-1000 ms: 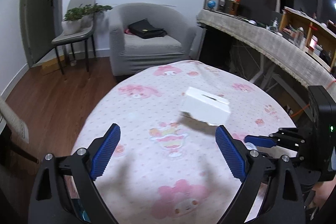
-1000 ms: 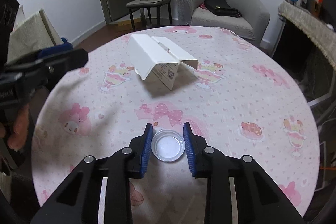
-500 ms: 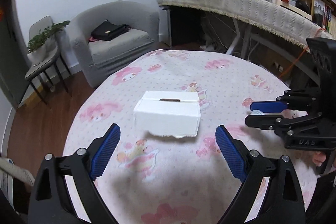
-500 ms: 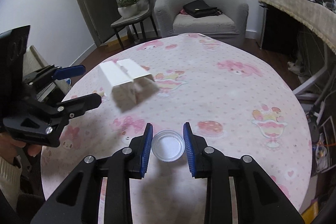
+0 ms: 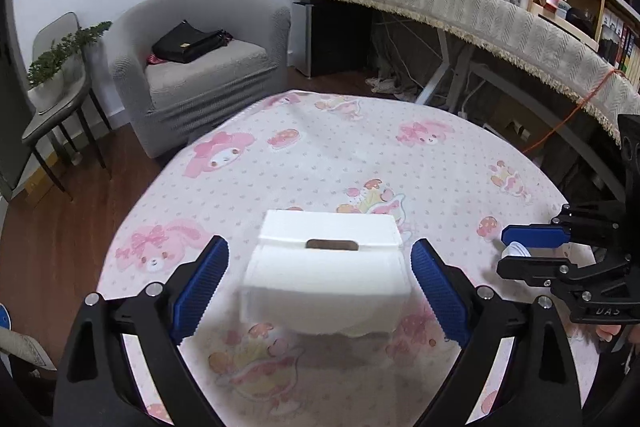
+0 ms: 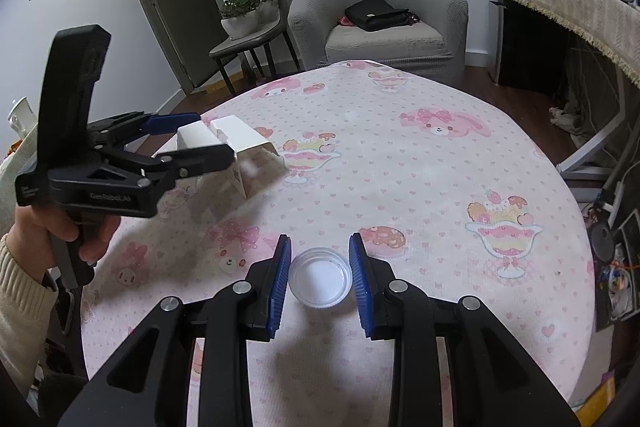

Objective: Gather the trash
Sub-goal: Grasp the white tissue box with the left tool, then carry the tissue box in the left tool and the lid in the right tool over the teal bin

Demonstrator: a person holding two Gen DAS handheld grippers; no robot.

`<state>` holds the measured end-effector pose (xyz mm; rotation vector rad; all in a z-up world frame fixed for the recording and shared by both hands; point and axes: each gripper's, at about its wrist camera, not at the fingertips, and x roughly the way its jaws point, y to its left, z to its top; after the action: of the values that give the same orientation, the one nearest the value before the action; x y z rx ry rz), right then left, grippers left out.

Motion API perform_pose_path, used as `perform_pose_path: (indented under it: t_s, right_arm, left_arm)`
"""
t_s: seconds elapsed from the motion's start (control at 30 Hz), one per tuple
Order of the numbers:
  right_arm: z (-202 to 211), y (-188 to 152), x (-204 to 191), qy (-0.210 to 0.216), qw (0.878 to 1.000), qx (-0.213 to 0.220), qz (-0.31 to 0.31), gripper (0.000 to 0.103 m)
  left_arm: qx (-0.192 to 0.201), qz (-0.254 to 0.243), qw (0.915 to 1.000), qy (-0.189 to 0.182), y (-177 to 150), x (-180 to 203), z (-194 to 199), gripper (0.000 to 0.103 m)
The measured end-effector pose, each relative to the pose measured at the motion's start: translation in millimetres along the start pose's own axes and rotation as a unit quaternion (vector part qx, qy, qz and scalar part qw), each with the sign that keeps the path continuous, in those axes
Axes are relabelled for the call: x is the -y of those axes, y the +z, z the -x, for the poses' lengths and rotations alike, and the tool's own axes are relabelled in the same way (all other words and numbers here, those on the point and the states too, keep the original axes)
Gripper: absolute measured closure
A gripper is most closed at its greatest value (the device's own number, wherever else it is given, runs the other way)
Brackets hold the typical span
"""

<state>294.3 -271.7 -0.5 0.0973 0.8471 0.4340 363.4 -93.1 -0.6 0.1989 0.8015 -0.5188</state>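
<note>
A white cardboard box [image 5: 326, 269], its top flap tucked into a slot, is lying on the round table [image 5: 440, 163] with the pink cartoon-print cloth, and it is now sitting between the wide-open blue pads of the left gripper [image 5: 320, 281]. A second ago that box was showing small and farther off, up and right of the jaws; half a second ago it was closer, above the gap; now it is filling the gap, with a sliver of space on each side and neither pad pressing it. The near bottom edge of the box is blurred, so whether it is resting flat cannot be told.

In the right wrist view the left gripper [image 6: 192, 135] is reaching in from the left, held by a hand [image 6: 60, 227] in a cream knitted sleeve; its near finger is covering part of the box [image 6: 244, 139], where earlier it was well short of it.

The right gripper [image 6: 319, 277] is clamping a small clear plastic lid [image 6: 320, 281] between its pads, just as in both earlier frames, above the cloth. From the left wrist view only a white sliver of that lid [image 5: 516, 250] is showing between the fingers at the right edge.

Beyond the table a grey armchair [image 5: 200, 67] is carrying a black bag [image 5: 188, 41].
</note>
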Motion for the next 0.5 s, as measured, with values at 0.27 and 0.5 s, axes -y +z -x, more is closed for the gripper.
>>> perform_pose_path:
  t_s: [0.27, 0.5]
  right_arm:
    - [1.0, 1.4, -3.7, 0.006, 1.0, 0.003, 0.0, 0.073]
    - [-4.5, 3.8, -16.8, 0.009, 1.0, 0.001, 0.008, 0.073]
  left_arm:
    - [-0.015, -0.011, 0.9998, 0.002, -1.9, 6.9, -15.4, 0.025]
    - [0.004, 0.0, 1.0, 0.006, -12.1, 6.2, 8.8, 0.026]
